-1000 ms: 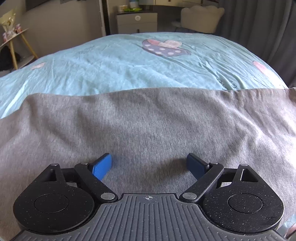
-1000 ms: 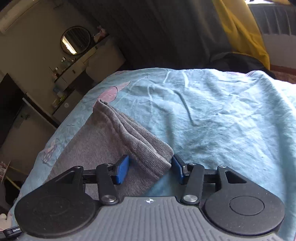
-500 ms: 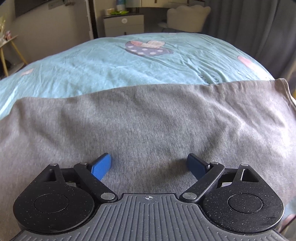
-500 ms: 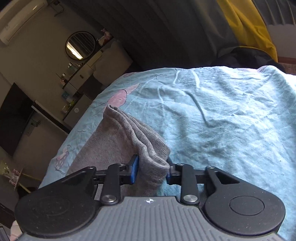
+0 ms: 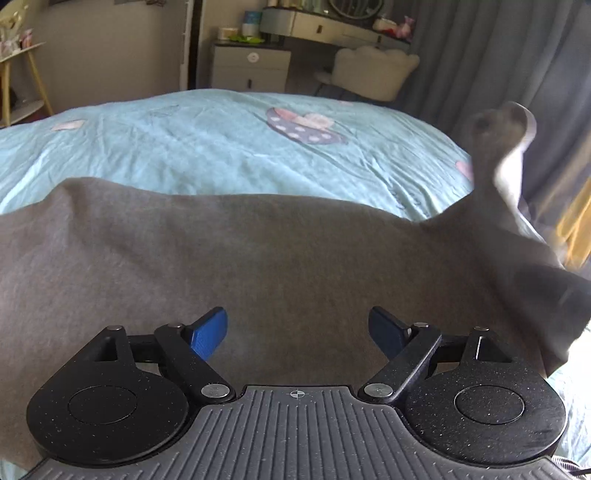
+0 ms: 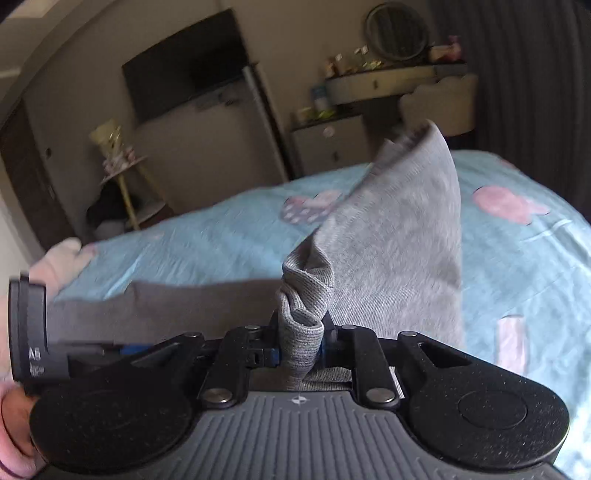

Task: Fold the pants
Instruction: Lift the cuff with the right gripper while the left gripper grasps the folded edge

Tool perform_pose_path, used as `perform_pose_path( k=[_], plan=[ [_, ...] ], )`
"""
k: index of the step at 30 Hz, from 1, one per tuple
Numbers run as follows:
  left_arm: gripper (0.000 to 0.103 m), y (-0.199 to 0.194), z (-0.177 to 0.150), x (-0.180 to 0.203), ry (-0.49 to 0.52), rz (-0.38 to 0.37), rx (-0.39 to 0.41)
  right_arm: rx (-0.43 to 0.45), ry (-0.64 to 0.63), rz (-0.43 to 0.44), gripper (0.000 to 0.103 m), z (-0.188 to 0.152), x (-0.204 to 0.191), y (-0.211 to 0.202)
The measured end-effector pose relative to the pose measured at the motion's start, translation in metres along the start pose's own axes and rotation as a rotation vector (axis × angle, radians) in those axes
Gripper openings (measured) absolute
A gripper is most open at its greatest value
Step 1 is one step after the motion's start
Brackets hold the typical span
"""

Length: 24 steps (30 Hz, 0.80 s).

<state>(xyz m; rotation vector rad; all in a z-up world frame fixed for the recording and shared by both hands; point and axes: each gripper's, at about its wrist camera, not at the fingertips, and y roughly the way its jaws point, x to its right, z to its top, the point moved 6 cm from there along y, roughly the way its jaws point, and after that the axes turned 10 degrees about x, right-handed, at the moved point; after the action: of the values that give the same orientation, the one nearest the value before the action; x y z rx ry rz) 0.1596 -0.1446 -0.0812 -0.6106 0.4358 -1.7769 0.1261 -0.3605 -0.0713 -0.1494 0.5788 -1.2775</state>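
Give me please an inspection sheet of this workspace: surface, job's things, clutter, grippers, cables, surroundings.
Surface: bed sheet, light blue, wrinkled, cartoon prints.
Job's things: grey pants spread across the bed; one end lifted, blurred.
Clutter: nothing seen on the bed.
Grippers: left gripper open over the pants; right gripper shut on a bunched pants end.
Cables: nothing seen.
Surroundings: nightstand, padded chair, round mirror, grey curtains.

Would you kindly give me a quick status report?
Left gripper open over grey pants. Right gripper shut on lifted end. Nothing in the way on bed.
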Motion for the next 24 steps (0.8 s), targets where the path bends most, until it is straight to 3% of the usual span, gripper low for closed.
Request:
perform_pose_path(
  k=[3, 4, 6, 9, 14, 17, 19, 21, 24],
  plan=[
    [0.089, -0.004, -0.003, -0.017, -0.021, 0.001, -0.003, -0.192, -0.003, 0.021, 0.023, -0.033, -0.016, 0.025],
    [0.089, -0.005, -0.004, -0.020, -0.020, -0.007, -0.006, -0.228, 0.005, 0.014, 0.024, -0.035, -0.016, 0.028],
    [0.089, -0.007, -0.004, -0.020, -0.019, -0.046, -0.008, -0.240, 0.061, 0.026, 0.039, -0.031, -0.013, 0.025],
    [0.090, -0.006, -0.002, -0.011, -0.042, -0.123, -0.018, -0.153, 0.203, 0.009, 0.061, -0.021, 0.003, 0.003],
    [0.092, 0.018, -0.005, 0.011, -0.211, -0.273, -0.127, -0.009, 0.578, -0.126, 0.066, -0.042, 0.066, -0.034],
    [0.091, 0.035, -0.012, 0.022, -0.300, -0.324, -0.183, 0.085, 0.792, -0.107, 0.066, -0.060, 0.092, -0.055],
    [0.091, 0.038, -0.012, 0.028, -0.339, -0.334, -0.189, 0.131, 0.855, -0.112, 0.066, -0.064, 0.101, -0.070],
    [0.091, 0.041, -0.012, 0.034, -0.407, -0.396, -0.205, 0.165, 0.856, -0.128, 0.067, -0.063, 0.107, -0.082],
    [0.091, 0.053, -0.020, 0.041, -0.493, -0.426, -0.267, 0.127, 0.900, -0.128, 0.068, -0.069, 0.116, -0.085]
  ],
)
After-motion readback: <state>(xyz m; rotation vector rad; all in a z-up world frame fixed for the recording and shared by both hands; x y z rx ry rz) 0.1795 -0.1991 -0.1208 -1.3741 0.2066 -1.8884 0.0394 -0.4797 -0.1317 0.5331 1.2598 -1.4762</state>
